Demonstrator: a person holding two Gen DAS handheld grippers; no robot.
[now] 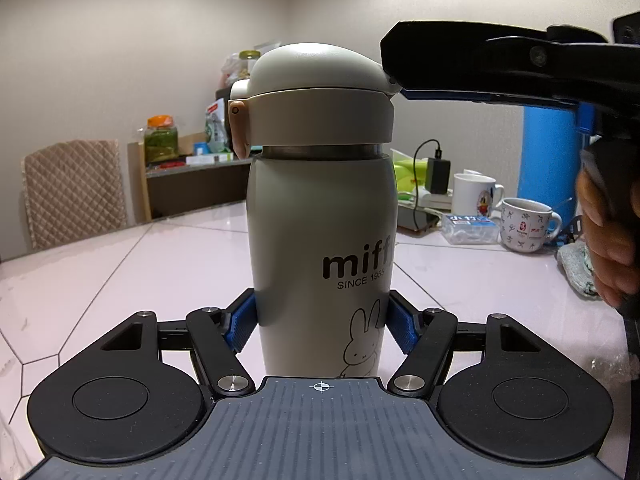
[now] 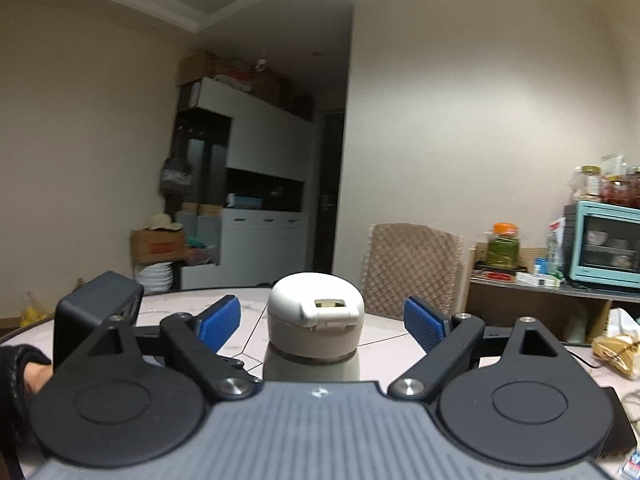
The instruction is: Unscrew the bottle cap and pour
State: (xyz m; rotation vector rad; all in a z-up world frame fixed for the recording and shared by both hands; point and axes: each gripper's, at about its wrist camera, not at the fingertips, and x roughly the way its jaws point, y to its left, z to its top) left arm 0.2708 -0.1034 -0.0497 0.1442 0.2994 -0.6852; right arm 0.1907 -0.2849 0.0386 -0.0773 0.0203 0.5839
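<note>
My left gripper (image 1: 322,326) has its blue fingers (image 1: 240,328) pressed against both sides of the lower body of the grey bottle (image 1: 320,248), which stands upright on the pale tiled table (image 1: 120,264); the bottle carries dark lettering and a rabbit drawing. Its domed cap (image 1: 316,92) sits on top, closed, with a tan latch on the left side in this view. My right gripper (image 2: 322,322) is up at cap height, its fingers (image 2: 424,322) spread wide on either side of the cap (image 2: 316,320) and not touching it; gaps show on both sides. From the left wrist view, one black finger of the right gripper (image 1: 460,68) reaches in from the right, its tip just beside the cap's upper edge, and my hand (image 1: 608,240) grips the handle below it. Behind the bottle on the table stand two mugs (image 1: 524,224), near a small clear box (image 1: 470,228). A padded chair back (image 2: 412,268) stands beyond the table.
</note>
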